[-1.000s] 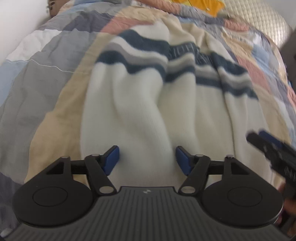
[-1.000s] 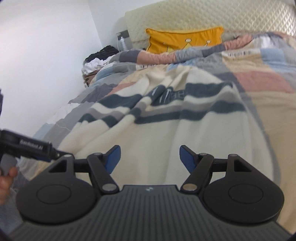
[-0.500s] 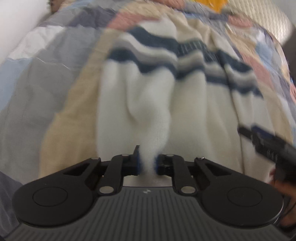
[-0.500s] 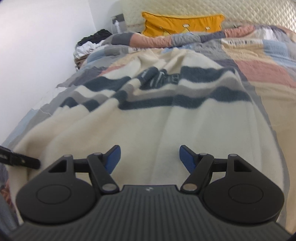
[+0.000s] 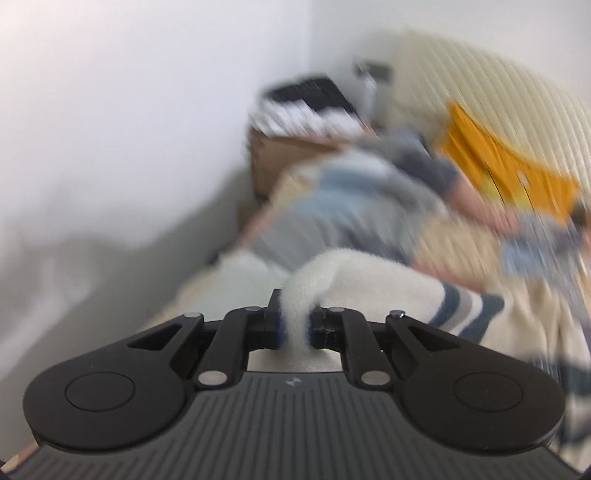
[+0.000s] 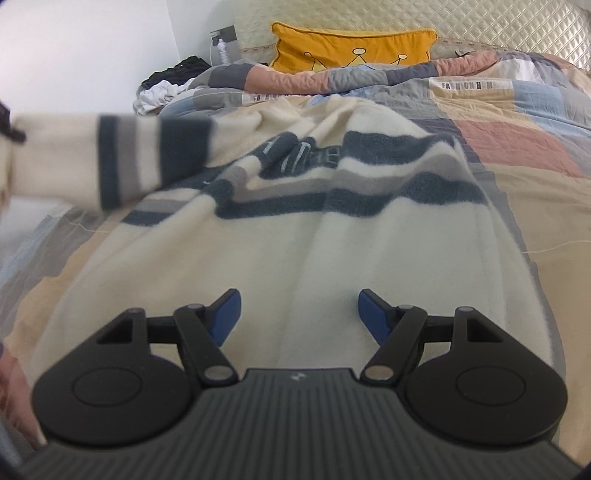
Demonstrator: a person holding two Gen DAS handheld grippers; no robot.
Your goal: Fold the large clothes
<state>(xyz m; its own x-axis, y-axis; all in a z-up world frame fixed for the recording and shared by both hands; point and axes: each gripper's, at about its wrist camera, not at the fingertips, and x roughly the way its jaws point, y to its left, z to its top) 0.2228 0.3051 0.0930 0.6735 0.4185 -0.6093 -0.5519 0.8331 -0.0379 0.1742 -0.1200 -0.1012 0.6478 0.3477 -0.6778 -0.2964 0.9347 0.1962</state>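
Observation:
A cream sweater (image 6: 295,229) with navy and grey stripes lies spread on the bed. My left gripper (image 5: 295,326) is shut on the end of the sweater's sleeve (image 5: 369,284) and holds it up off the bed. In the right wrist view the raised sleeve (image 6: 110,162) stretches out to the left, above the sweater body. My right gripper (image 6: 299,314) is open and empty, low over the sweater's cream lower part.
A patchwork quilt (image 6: 498,122) covers the bed. An orange pillow (image 6: 351,48) leans on the quilted headboard (image 6: 480,22). A cardboard box (image 5: 284,155) topped with dark and white clothes (image 6: 166,85) stands by the white wall (image 5: 129,110) at the left.
My left gripper closed on the sleeve and lifted it up and out to the left, swinging its view toward the wall. My right gripper stayed open and moved slightly forward over the sweater.

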